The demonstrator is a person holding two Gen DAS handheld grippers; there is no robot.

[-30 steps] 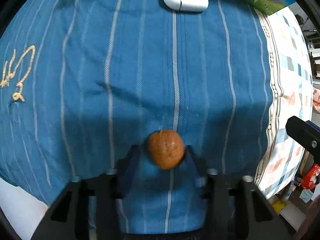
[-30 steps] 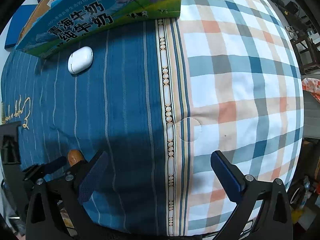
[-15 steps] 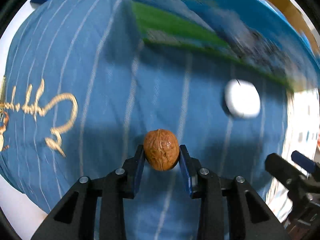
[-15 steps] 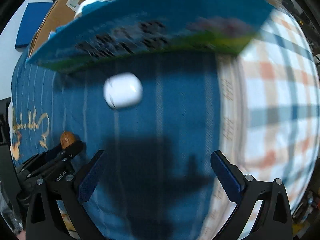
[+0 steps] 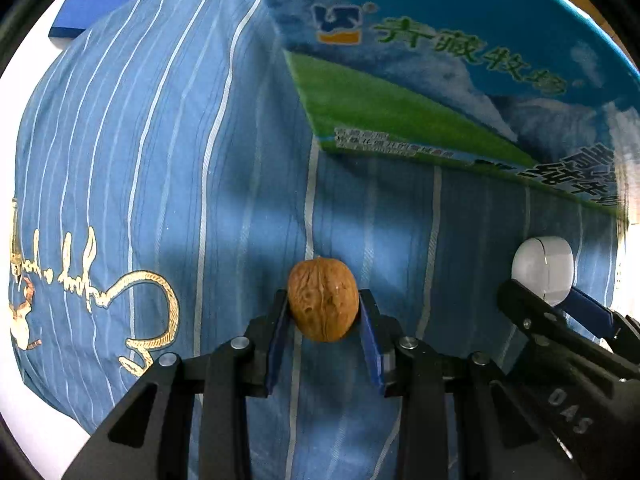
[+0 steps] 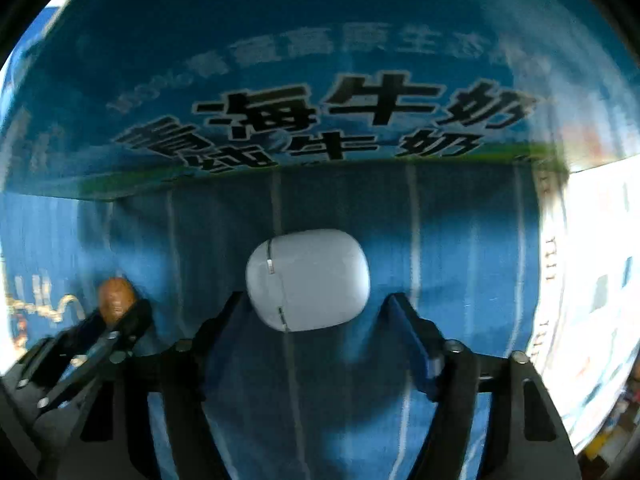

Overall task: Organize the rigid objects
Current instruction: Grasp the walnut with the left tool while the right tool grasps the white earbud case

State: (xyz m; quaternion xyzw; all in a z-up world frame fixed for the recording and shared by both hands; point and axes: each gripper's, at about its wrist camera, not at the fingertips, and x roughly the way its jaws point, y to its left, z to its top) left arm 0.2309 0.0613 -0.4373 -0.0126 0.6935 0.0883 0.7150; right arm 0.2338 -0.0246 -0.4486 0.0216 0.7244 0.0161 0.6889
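My left gripper (image 5: 323,308) is shut on a brown walnut (image 5: 323,299) and holds it above the blue striped cloth (image 5: 168,168). The walnut also shows in the right wrist view (image 6: 115,298), at the left. My right gripper (image 6: 316,308) is open, with its two fingers on either side of a white oval earbud case (image 6: 307,279) that lies on the cloth. The case (image 5: 543,270) and the right gripper's fingers (image 5: 532,312) show at the right of the left wrist view.
A blue and green milk carton box (image 5: 460,76) stands on the cloth just behind the case (image 6: 320,92). A checked cloth (image 6: 600,260) lies to the right. The blue cloth's edge falls off at the left (image 5: 24,360).
My left gripper closed on the walnut and lifted it, turning left. My right gripper moved left and forward to the white case, which now sits between its open fingers.
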